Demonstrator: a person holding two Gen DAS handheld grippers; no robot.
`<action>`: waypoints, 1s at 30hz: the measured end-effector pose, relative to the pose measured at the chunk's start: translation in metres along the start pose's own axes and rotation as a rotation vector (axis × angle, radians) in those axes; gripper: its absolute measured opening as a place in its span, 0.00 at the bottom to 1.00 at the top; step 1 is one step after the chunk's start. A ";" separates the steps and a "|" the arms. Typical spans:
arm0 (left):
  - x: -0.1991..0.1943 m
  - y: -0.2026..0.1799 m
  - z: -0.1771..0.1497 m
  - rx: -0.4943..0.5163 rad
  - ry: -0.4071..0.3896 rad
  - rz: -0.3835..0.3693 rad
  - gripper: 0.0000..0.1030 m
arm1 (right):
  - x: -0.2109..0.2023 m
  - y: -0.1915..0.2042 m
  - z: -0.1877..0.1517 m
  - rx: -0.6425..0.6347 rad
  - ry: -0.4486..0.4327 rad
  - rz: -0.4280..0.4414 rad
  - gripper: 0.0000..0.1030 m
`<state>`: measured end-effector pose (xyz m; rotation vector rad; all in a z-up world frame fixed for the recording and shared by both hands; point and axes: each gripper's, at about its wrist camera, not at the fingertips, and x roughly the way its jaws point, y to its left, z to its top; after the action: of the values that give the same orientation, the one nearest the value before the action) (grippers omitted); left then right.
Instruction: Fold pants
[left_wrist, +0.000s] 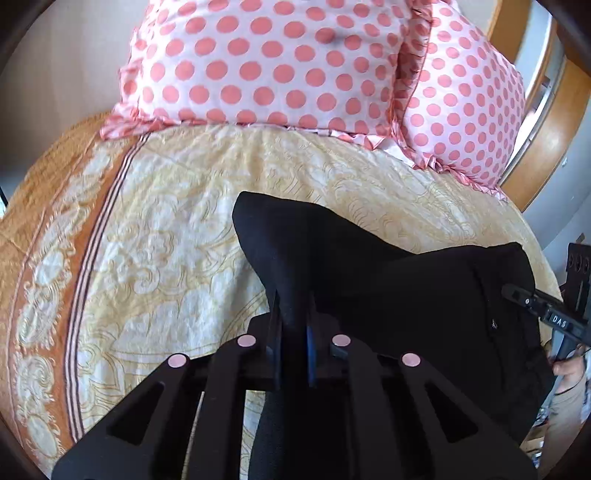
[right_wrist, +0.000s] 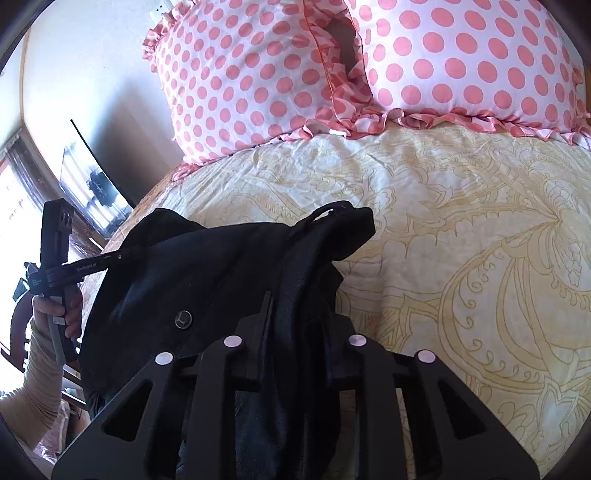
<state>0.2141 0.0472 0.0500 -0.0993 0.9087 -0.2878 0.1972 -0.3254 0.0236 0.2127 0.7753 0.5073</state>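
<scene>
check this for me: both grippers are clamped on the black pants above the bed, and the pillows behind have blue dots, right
Not quite: the pillows have pink dots, not blue, as both wrist views show. The rest holds: the left gripper and right gripper are each shut on the black pants above the bed.

Black pants (left_wrist: 406, 295); cream bedspread (left_wrist: 184, 229) with gold scrollwork and orange border; white pillows (left_wrist: 266, 62) with pink polka dots.
</scene>
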 end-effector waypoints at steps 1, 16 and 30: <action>-0.003 -0.002 0.002 0.004 -0.015 0.003 0.08 | -0.001 0.000 0.003 -0.002 -0.004 0.002 0.19; 0.054 0.000 0.115 -0.055 -0.073 0.073 0.09 | 0.049 -0.047 0.109 -0.036 -0.027 -0.190 0.16; 0.014 -0.018 0.075 0.039 -0.190 0.217 0.58 | 0.007 -0.012 0.070 -0.179 -0.113 -0.505 0.67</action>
<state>0.2777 0.0231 0.0884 0.0090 0.7178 -0.0920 0.2556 -0.3325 0.0644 -0.1212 0.6386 0.0827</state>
